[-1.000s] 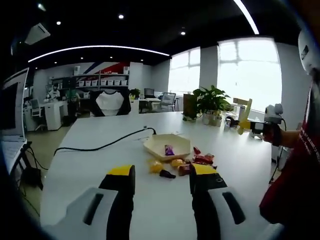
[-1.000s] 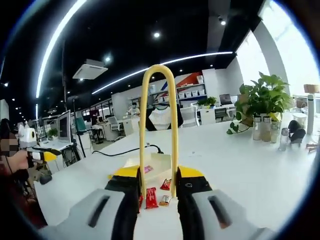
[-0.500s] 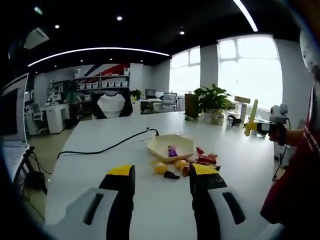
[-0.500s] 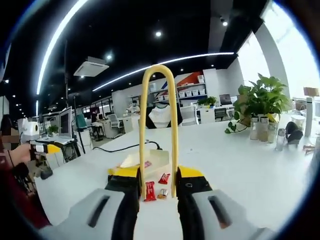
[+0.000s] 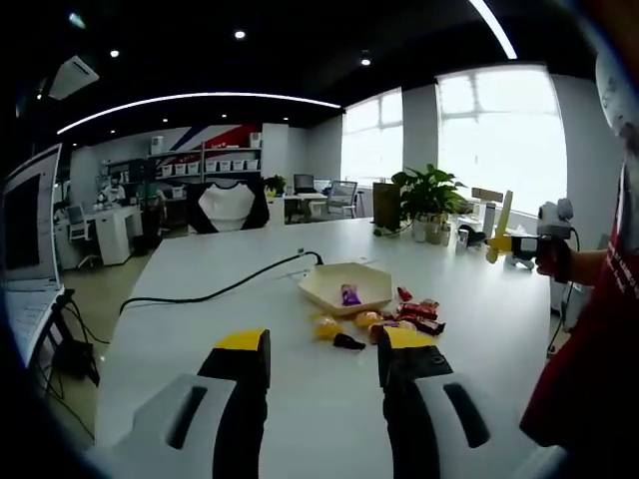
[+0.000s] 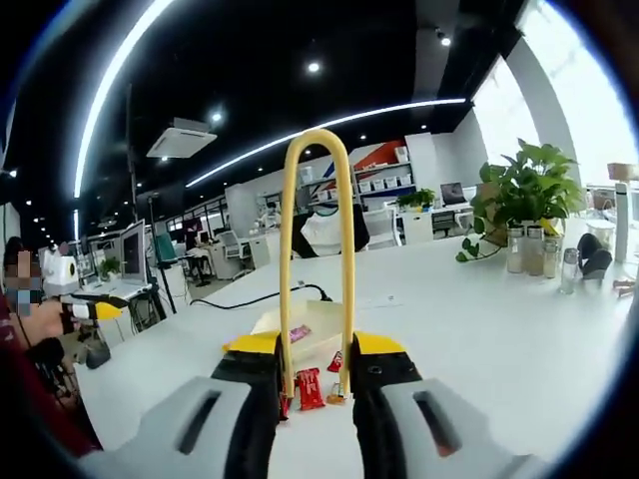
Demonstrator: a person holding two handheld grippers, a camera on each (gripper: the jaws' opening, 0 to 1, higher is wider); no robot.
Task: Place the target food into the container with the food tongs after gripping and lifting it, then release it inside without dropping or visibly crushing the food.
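Above the white counter, the right claw grips yellow plastic food tongs; the left claw hangs open. Best approach: lower slowly onto one red wrapped candy beside the cream hexagonal container.

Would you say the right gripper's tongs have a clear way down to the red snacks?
Probably yes: the tongs in the right gripper hang above the red snacks, with nothing between.
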